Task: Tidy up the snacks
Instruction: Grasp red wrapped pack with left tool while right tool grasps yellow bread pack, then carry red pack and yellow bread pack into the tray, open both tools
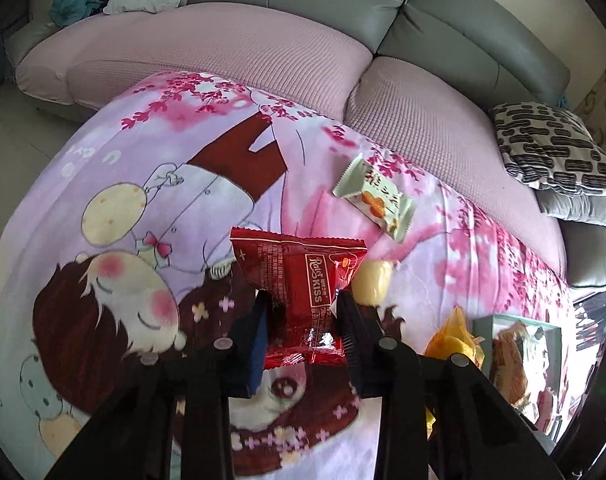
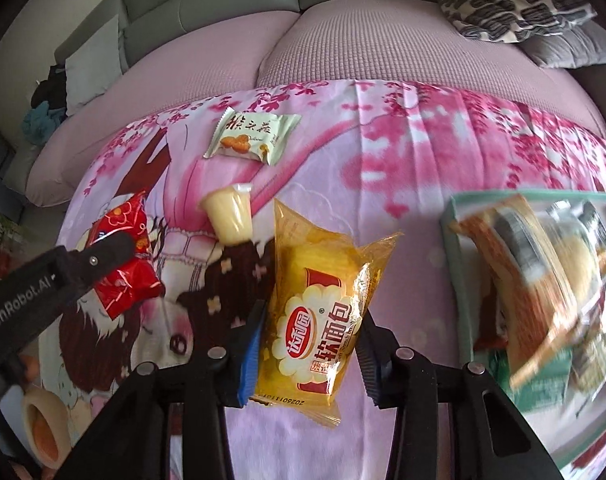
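My left gripper (image 1: 303, 300) is shut on a red snack packet (image 1: 299, 280) and holds it above the printed pink cloth; the packet also shows in the right wrist view (image 2: 125, 264). My right gripper (image 2: 313, 312) is shut on a yellow soft-bread packet (image 2: 315, 304), held just left of the green-rimmed box (image 2: 457, 200) that holds several snacks. A pale green cookie packet (image 1: 377, 196) (image 2: 253, 140) and a yellow jelly cup (image 1: 373, 282) (image 2: 229, 214) lie on the cloth beyond both grippers.
The cloth (image 1: 143, 168) covers a table in front of a sofa with pink seat covers (image 1: 223, 48). A black-and-white patterned cushion (image 1: 551, 148) lies at the right. The green-rimmed box (image 1: 555, 330) sits at the cloth's right edge.
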The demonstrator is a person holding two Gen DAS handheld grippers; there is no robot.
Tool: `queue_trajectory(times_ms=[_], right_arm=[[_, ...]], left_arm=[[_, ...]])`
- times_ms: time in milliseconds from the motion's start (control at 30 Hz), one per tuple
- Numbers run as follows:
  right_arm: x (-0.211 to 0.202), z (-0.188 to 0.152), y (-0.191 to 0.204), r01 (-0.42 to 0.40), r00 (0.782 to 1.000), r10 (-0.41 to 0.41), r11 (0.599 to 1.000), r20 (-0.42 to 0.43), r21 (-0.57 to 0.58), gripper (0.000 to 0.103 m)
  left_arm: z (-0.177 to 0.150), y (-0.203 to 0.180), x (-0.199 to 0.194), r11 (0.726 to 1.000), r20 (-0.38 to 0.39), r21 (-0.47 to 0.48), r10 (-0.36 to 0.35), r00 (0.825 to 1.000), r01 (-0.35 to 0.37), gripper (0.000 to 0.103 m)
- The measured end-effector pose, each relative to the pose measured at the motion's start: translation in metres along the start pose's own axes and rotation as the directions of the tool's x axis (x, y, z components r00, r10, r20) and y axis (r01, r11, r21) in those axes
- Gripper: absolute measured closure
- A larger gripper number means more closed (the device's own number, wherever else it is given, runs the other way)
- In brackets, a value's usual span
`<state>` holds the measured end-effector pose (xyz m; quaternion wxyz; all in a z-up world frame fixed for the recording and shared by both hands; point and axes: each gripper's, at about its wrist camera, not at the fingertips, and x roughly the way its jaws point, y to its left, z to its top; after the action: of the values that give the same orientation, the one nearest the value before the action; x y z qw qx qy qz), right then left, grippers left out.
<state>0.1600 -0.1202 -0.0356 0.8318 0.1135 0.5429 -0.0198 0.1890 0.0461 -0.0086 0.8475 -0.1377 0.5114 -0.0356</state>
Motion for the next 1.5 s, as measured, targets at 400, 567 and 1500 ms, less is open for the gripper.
queue_trajectory(times_ms=[400,567,1500], right_arm=[[-0.041,-0.044,-0.017,-0.057,0.997,0.054,0.997,0.061,0.052,0.059],[-0.059,-0.054,-0.026,-0.061,0.994,0.055,0.996,0.098,0.062,0.059],[-0.133,-0.069,-0.181,0.435,0.838,-0.512,0.836,0.189,0.336,0.059]], left_arm=[[-0.030,-0.007,-0.024,0.999,0.008,-0.001,-0.043,0.999,0.043,0.069],[-0.038,-0.022,-0.037,0.998,0.031,0.036,-0.045,0.999,0.043,0.069],[-0.094,-0.170,-0.060,0.902,-0.032,0.379,-0.210,0.977,0.206,0.069]])
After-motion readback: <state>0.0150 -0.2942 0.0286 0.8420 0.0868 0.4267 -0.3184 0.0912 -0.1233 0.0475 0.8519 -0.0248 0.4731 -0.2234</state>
